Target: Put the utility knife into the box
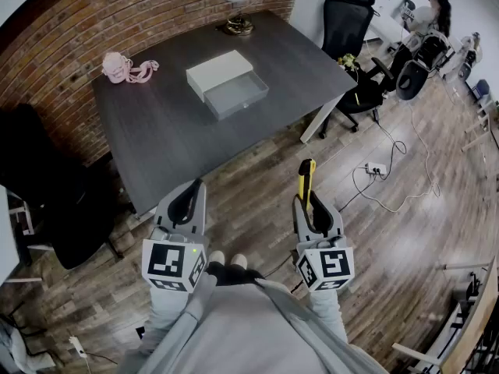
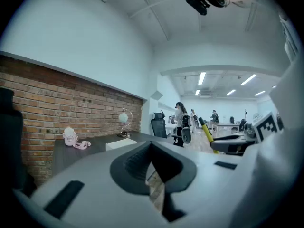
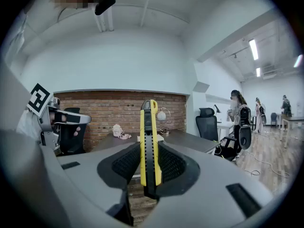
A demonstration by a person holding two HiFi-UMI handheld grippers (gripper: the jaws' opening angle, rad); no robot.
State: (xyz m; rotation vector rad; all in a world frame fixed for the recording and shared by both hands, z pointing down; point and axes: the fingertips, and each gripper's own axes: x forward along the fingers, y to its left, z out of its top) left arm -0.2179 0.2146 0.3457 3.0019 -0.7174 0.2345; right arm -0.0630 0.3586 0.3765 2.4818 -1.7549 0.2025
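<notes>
A yellow and black utility knife (image 1: 306,181) stands upright between the pads of my right gripper (image 1: 309,202), which is shut on it in mid-air over the wooden floor. In the right gripper view the utility knife (image 3: 149,141) rises from the jaws. My left gripper (image 1: 187,199) hangs beside it, shut with nothing in it; in the left gripper view the left gripper (image 2: 152,171) shows bare pads. The white box (image 1: 226,82), its grey drawer pulled open, lies on the dark table (image 1: 156,139) well ahead of both grippers.
A pink object (image 1: 125,68) and a globe lamp (image 1: 236,6) sit near the table's far edge by the brick wall. Black office chairs (image 1: 351,29) stand right of the table, another chair (image 1: 47,201) on its left. Cables and a power strip (image 1: 376,168) lie on the floor. A person (image 1: 433,14) sits far right.
</notes>
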